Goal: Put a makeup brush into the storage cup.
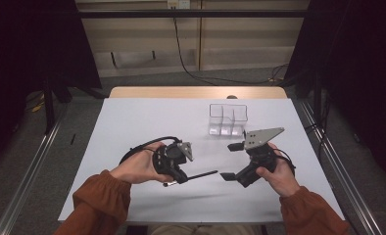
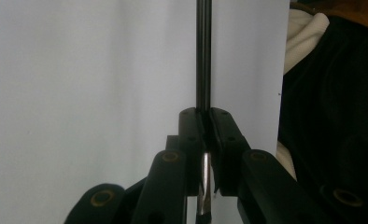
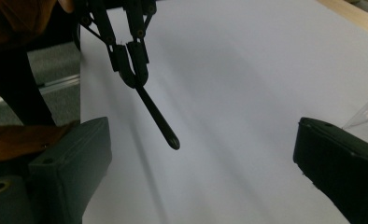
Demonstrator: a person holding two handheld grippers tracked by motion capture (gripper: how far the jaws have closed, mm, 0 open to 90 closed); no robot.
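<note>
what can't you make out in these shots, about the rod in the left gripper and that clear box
- Rod: its rear end is hidden between the left gripper jaws; the top edge of the left gripper view cuts off its tip.
- Clear box: contents too small and glary in the high view; in the right gripper view the right edge cuts it off.

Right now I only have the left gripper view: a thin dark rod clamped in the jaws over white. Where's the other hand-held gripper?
Observer: The right hand-held gripper hangs to the right of the rod, jaws wide open, nothing in them.
Operator: Rod tip touching anything?
Observer: No. In the right gripper view the rounded tip points free above the white table.
Operator: Anything else on the table?
Observer: A clear divided container sits beyond the right gripper, toward the far edge.
</note>
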